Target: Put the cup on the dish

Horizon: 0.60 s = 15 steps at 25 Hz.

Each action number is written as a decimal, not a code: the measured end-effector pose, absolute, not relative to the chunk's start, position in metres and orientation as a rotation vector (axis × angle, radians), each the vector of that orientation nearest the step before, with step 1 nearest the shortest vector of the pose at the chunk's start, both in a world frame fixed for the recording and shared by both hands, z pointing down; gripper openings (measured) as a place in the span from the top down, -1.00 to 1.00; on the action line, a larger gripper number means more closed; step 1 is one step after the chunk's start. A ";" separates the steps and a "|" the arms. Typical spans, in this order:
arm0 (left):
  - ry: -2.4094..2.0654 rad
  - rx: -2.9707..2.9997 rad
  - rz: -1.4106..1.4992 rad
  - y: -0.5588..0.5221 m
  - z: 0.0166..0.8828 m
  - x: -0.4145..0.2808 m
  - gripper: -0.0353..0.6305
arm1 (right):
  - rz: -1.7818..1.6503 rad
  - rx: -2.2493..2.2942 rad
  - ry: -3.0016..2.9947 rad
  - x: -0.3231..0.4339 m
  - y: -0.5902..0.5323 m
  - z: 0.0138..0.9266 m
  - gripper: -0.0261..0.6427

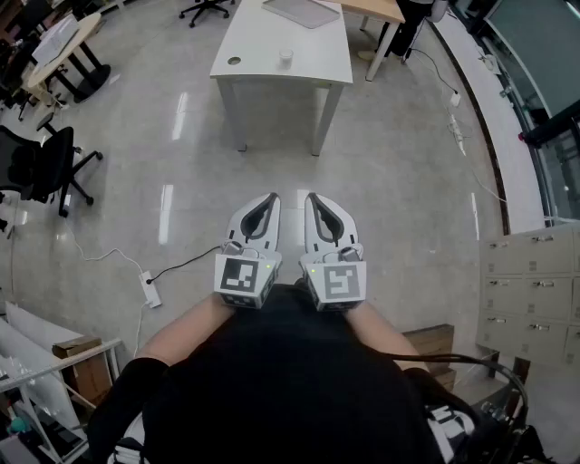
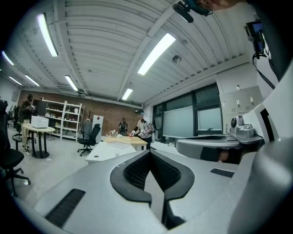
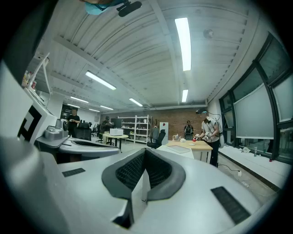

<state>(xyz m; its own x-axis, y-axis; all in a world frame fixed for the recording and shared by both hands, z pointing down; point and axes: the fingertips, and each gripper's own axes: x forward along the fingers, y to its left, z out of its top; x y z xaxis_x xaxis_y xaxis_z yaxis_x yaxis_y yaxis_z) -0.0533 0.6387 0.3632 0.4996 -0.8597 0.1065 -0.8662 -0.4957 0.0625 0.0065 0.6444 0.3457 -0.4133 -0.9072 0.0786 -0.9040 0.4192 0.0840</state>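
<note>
**Head view:** A person stands on the shiny floor (image 1: 181, 163) with the left hand-held gripper (image 1: 270, 199) and the right hand-held gripper (image 1: 314, 198) side by side near the body. Both have their jaws pressed together and hold nothing. Well ahead is a white table (image 1: 272, 41), and the small pale object on it appears to be the cup (image 1: 286, 56). No dish can be named with certainty. A dark round spot (image 1: 235, 62) and a grey flat item (image 1: 304, 11), cut off by the frame's top edge, are too small to identify.

**Left gripper view:** The jaws meet at the tips with nothing between them, and the table lies far off.

**Right gripper view:** These jaws are likewise closed and empty.

By all appearances the task has not begun. The approach, the grasp and the placing all remain.
</note>
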 end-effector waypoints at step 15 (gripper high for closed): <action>-1.580 2.592 0.138 0.649 0.363 -0.020 0.87 | -0.005 1.569 -2.601 0.037 0.652 0.350 0.89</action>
